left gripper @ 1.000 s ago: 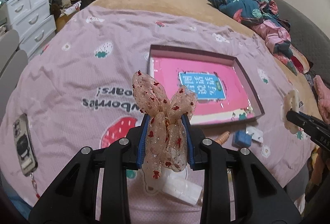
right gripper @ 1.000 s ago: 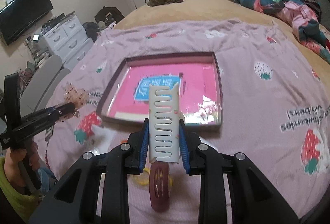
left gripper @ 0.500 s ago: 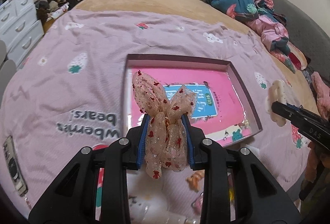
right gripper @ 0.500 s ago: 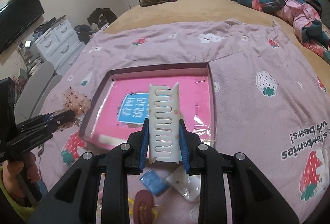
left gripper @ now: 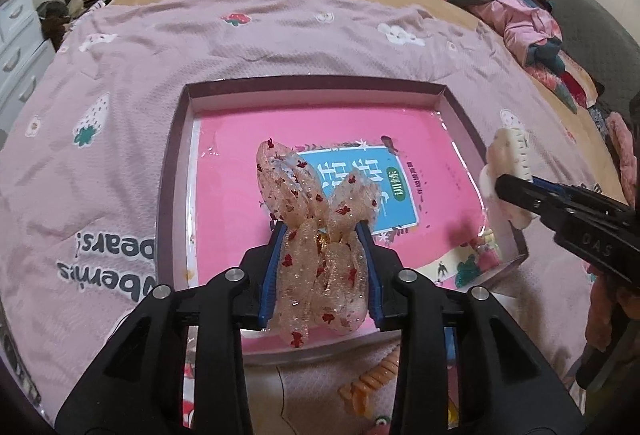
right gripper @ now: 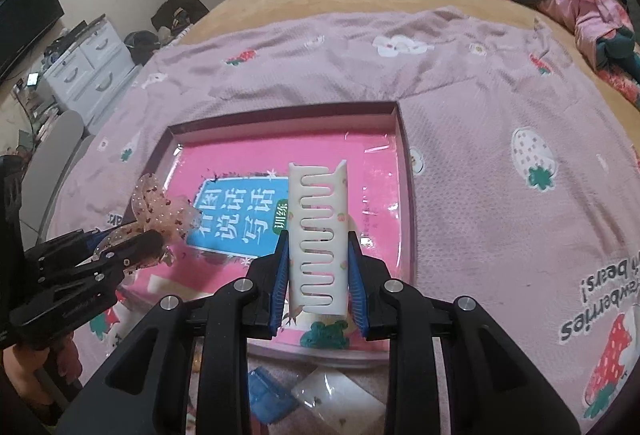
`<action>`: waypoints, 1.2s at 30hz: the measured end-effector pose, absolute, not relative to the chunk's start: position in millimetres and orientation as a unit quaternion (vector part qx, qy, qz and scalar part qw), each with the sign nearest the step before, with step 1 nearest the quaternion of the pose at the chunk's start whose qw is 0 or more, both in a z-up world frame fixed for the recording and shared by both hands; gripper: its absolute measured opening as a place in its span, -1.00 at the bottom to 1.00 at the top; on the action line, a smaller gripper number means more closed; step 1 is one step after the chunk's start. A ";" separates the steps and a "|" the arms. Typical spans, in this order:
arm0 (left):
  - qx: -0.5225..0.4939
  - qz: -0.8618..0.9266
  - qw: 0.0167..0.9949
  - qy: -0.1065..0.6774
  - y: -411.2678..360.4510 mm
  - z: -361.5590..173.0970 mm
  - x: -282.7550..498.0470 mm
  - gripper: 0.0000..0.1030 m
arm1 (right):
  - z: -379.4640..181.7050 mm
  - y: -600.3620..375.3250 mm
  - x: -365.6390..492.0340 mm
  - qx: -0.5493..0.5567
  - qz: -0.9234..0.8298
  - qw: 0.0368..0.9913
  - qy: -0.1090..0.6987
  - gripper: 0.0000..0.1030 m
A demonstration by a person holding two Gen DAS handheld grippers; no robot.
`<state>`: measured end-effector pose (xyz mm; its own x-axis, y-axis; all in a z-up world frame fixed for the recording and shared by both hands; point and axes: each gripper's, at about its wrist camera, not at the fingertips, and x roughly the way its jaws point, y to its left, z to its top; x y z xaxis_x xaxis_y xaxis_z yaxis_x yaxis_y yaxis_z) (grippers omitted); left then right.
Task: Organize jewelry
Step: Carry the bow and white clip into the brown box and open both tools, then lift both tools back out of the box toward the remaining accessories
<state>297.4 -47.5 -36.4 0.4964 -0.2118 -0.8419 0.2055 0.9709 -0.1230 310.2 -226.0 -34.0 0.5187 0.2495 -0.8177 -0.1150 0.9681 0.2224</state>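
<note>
Left wrist view: my left gripper (left gripper: 323,231) has its blue-padded fingers (left gripper: 273,267) clamped on a sheer peach bow (left gripper: 320,235), glittery mesh dotted with small red shapes, two loops up and the tails hanging down between the fingers. It's held over the near-left part of the shallow box (left gripper: 172,171), dark rim, glossy pink book (left gripper: 424,139) lying flat inside. The book's blue panel carries Chinese characters and a green oval tag; upside down from here, I can't read them. The pink blanket (left gripper: 120,83) under the box has strawberry prints and text, partly legible as "...wberries ...bears!". My right gripper (left gripper: 505,182) comes in from the right over the box's right edge, holding a white claw clip (left gripper: 508,151); its body is embossed "DAS". Right wrist view: my right gripper (right gripper: 318,247) is closed on the white claw clip (right gripper: 318,235), cream plastic with interlocking teeth facing the lens, held upright above the box's (right gripper: 404,163) near-right area. Blue panel (right gripper: 236,215) characters show upright here, but I won't vouch for a reading. My left gripper (right gripper: 156,239) with the bow (right gripper: 154,201) is at the left, over the box's left edge. A blue packet (right gripper: 268,391) and a clear packet (right gripper: 336,399) lie on the blanket just in front of the box.
</note>
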 end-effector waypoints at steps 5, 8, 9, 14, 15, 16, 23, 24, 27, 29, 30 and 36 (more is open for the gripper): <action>-0.005 -0.119 0.861 0.495 -45.3 -44.6 301.2 -0.38 | -52.8 -222.5 317.1 0.069 0.102 0.859 0.496 -0.50; -0.005 -0.120 0.861 0.494 -43.7 -45.2 301.4 -0.25 | -59.7 -222.3 318.7 0.069 0.100 0.856 0.502 -0.50; -0.004 -0.119 0.862 0.493 -43.4 -44.9 301.5 -0.22 | -63.6 -222.1 319.7 0.068 0.098 0.855 0.505 -0.50; -0.001 -0.122 0.865 0.486 -41.0 -39.6 299.0 0.04 | -70.1 -220.5 321.6 0.069 0.096 0.853 0.509 -0.49; 0.001 -0.120 0.866 0.485 -40.9 -38.2 299.3 0.07 | -70.8 -220.6 321.7 0.070 0.097 0.852 0.509 -0.49; 0.001 -0.120 0.866 0.485 -40.4 -36.2 299.1 0.09 | -71.2 -220.8 321.8 0.072 0.097 0.852 0.510 -0.46; -0.002 -0.117 0.878 0.465 -35.5 -14.7 291.3 0.39 | -54.8 -227.9 313.2 0.082 0.093 0.864 0.488 0.06; -0.003 -0.114 0.880 0.462 -34.8 -11.3 289.9 0.44 | -50.9 -230.1 311.2 0.083 0.092 0.866 0.485 0.11; -0.005 -0.105 0.885 0.453 -31.0 0.8 285.4 0.58 | -36.1 -236.5 302.7 0.093 0.093 0.873 0.470 0.23; -0.007 -0.098 0.890 0.445 -27.7 9.7 281.2 0.65 | -24.2 -240.0 295.6 0.090 0.091 0.880 0.457 0.26; -0.008 -0.095 0.892 0.442 -26.4 13.4 279.4 0.68 | -17.9 -241.5 291.5 0.090 0.092 0.883 0.451 0.28; -0.022 -0.081 0.901 0.425 -18.3 37.7 261.3 0.82 | 15.1 -249.6 266.4 0.089 0.093 0.900 0.417 0.49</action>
<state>261.3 -18.3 37.7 0.6263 -0.1649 -0.7619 0.1279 0.9859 -0.1082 266.4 -249.6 15.1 0.6343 0.2409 -0.7346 -0.0924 0.9670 0.2373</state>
